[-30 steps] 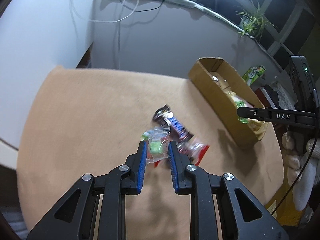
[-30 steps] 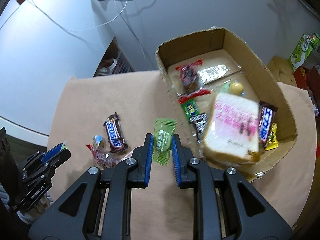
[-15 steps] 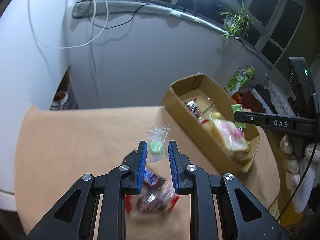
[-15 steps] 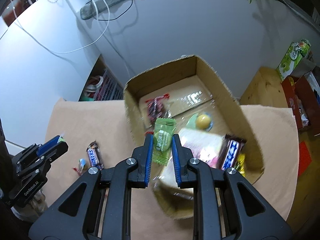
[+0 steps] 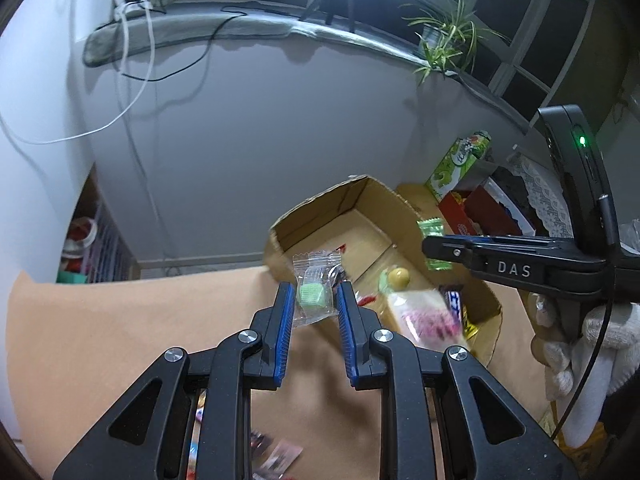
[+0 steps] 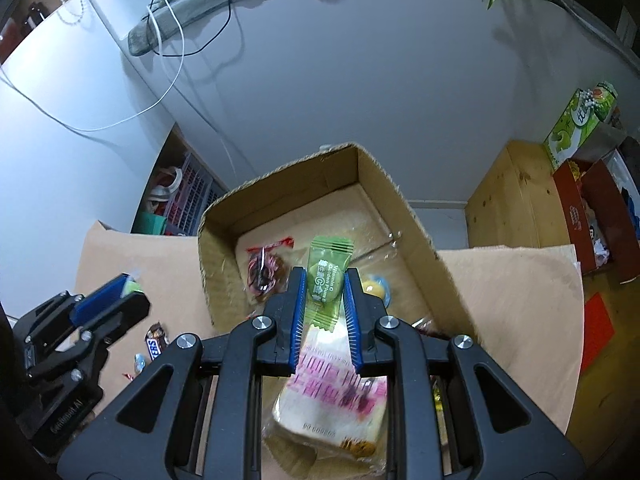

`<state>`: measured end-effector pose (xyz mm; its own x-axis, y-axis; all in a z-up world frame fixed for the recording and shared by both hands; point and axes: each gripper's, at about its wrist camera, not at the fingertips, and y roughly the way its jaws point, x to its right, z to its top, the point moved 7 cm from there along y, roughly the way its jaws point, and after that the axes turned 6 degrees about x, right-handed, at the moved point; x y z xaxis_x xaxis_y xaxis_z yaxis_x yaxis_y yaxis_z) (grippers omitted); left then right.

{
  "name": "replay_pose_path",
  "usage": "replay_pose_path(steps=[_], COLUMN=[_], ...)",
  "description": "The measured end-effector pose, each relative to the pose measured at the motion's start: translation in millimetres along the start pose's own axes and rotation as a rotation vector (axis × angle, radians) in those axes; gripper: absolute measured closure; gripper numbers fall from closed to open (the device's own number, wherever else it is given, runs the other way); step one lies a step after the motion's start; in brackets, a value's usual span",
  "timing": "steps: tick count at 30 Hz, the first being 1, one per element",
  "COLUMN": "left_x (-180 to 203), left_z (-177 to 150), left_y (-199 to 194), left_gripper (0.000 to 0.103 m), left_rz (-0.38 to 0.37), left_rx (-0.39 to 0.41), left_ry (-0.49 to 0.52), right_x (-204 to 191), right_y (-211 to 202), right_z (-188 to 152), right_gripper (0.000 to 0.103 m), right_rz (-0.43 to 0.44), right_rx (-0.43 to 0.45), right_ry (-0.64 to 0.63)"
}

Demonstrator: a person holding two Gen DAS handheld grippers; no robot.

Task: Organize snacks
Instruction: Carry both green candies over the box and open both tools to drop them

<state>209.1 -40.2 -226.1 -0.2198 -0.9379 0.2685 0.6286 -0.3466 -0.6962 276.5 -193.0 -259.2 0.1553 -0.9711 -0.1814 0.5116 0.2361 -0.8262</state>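
Snacks are what I am sorting, and each of my two claws holds one. My left gripper [image 5: 314, 300] is closed on a clear-wrapped candy [image 5: 315, 289] with a pale green block inside; the wrapper stands up between the blue pads, its crimped top edge above them. This candy hangs in front of the near left corner of the cardboard box [image 5: 348, 196], over the tan paper-covered table [image 5: 120, 320].

My right gripper [image 6: 325, 294] is closed on a green-wrapped candy [image 6: 327, 276] printed with white lettering, also upright between the pads. It hangs above the open cardboard box [image 6: 384, 184], over the box's inside.

Inside the box, seen from my right wrist, a red-edged packet of dark snacks [image 6: 264, 270] lies near the left wall, a round yellow sweet [image 6: 374, 289] sits just right of my right pad, and a wrapped slice of bread [image 6: 332, 396] with blurred pink print lies at the near end, below my fingers.

On the table left of the box lies a chocolate bar in a dark wrapper [image 6: 157, 342], with another small wrapped piece just beside it. From my left wrist, more wrapped snacks [image 5: 276, 452] show blurred on the table beneath the claw's arms.

A gloved hand [image 5: 576, 344] grips the right claw's handle at the right edge of the left view.
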Motion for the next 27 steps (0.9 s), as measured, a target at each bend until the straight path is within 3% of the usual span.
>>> replay_pose_path(steps=[14,15,17,18,19,22,27], left_x=[21,22,25,26,26,26,25], left_z=[3,2,0,0,-1,-2,-2], left_y=[40,40,41,41,41,39,35], left_gripper=[0.082,0.082,0.081,0.078,0.071,0.063,0.063], left_rz=[-0.01,-0.016,-0.032,-0.03,-0.026,-0.022,-0.019], left_rx=[-0.062,-0.067,-0.08,-0.085,-0.089,-0.085,-0.08], left_ry=[0.01,0.008,0.006,0.012,0.019,0.017,0.013], right_x=[1,0,0,0,0,0,-1], right_y=[24,24,24,23,21,17,12], right_z=[9,9,8,8,8,9,8], right_gripper=[0.083,0.082,0.066,0.055,0.052,0.051,0.051], right_rz=[0.003,-0.001,-0.011,-0.016,-0.019,-0.018,-0.016], right_rx=[-0.039,-0.039,-0.043,-0.04,-0.029,-0.021,-0.016], right_ry=[-0.022,-0.026,-0.032,-0.031,-0.029,-0.024,-0.025])
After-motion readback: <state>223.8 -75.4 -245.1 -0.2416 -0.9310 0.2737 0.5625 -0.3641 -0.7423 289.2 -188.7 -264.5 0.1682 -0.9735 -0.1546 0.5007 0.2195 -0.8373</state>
